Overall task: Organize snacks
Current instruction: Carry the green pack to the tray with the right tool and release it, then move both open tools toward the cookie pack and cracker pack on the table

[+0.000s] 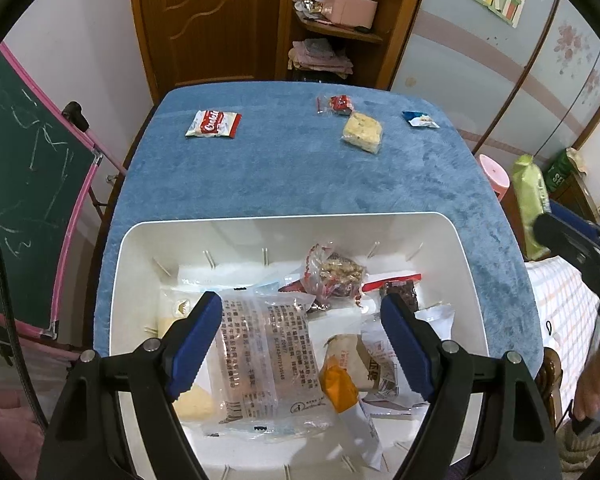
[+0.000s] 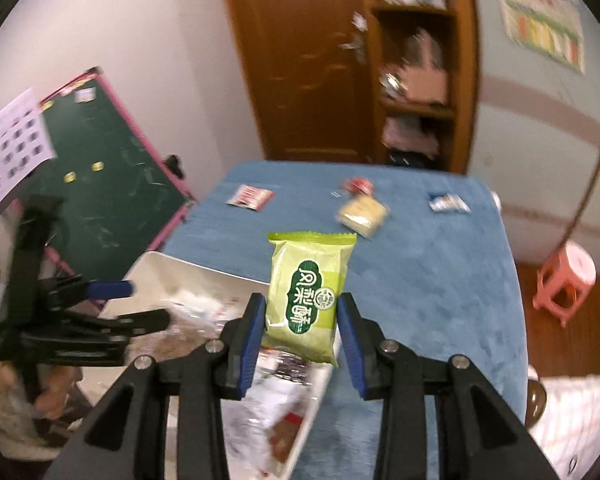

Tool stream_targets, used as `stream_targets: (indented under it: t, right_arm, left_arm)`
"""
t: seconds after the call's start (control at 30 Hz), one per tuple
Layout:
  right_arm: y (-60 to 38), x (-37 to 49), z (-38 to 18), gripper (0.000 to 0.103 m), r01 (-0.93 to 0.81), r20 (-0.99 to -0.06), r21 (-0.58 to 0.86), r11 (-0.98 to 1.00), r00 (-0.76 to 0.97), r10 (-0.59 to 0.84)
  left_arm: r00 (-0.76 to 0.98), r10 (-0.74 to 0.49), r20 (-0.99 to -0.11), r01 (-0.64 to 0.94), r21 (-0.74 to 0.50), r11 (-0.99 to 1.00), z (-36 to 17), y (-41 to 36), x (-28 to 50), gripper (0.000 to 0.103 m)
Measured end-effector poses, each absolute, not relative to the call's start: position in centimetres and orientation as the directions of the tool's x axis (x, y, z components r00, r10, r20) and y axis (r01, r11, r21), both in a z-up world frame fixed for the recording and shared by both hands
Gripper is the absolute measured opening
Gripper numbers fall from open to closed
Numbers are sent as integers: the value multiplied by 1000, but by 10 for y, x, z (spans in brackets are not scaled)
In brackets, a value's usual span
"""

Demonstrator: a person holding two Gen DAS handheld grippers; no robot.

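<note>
Right gripper jaws clamped on green snack packet, above white bin; left gripper jaws apart, empty.

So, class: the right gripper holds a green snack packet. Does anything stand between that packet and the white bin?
Nothing visible does. The green packet, clamped in the right gripper, hangs over the white bin's open top. The left gripper hovers open over the bin's other side, away from it.
</note>
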State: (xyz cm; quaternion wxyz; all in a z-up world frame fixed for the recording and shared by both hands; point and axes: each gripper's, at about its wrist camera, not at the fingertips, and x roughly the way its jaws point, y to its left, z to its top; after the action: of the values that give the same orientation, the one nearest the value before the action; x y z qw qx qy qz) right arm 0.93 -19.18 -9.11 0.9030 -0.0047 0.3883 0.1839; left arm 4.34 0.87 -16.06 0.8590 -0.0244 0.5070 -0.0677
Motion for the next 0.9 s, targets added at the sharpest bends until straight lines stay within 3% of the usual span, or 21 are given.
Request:
stream_targets:
  t: [0.33,0.5,0.9]
  right_arm:
    - [-136,-21,-87,40,-477,-703,-22,879,633,326]
    - [-131,-35,-85,54,-496,-690,-42,867,643,334]
    - [-138,-35,-85,54,-466,-691,-22,885,646,323]
  left_arm:
    - [497,-139,-857,88,-109,990,-155,13,34,81]
    - [497,-143,-856,84,-116,990,-154,15,32,81]
    - [499,-143,-855,83,-117,990,-154,16,29,81]
